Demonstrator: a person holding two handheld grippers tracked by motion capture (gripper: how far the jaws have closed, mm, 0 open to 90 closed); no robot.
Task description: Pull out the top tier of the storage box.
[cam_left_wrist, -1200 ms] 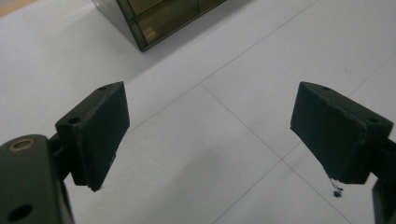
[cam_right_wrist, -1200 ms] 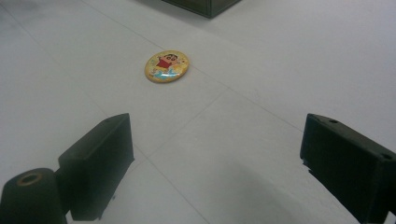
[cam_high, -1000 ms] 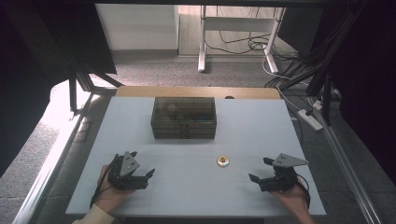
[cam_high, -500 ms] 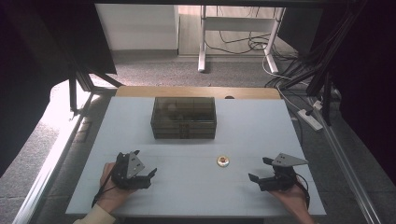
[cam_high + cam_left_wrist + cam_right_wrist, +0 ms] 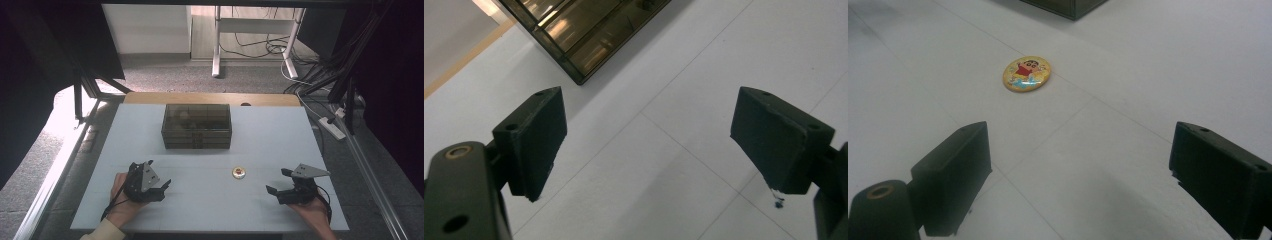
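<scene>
Since the earlier frame only the left tool (image 5: 161, 186) has turned a little; the right tool (image 5: 278, 184) holds its place. On the bench (image 5: 280, 135), behind the smoked box (image 5: 197, 126), nothing threatens. The flat badge (image 5: 1027, 73), lying ahead of the right tool, could skid from a sideways pinch. Both tools gape wide, empty, touching nothing.

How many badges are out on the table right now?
1: the round cartoon badge lies on the white table, ahead of the right gripper. The tinted box may hide more.
</scene>
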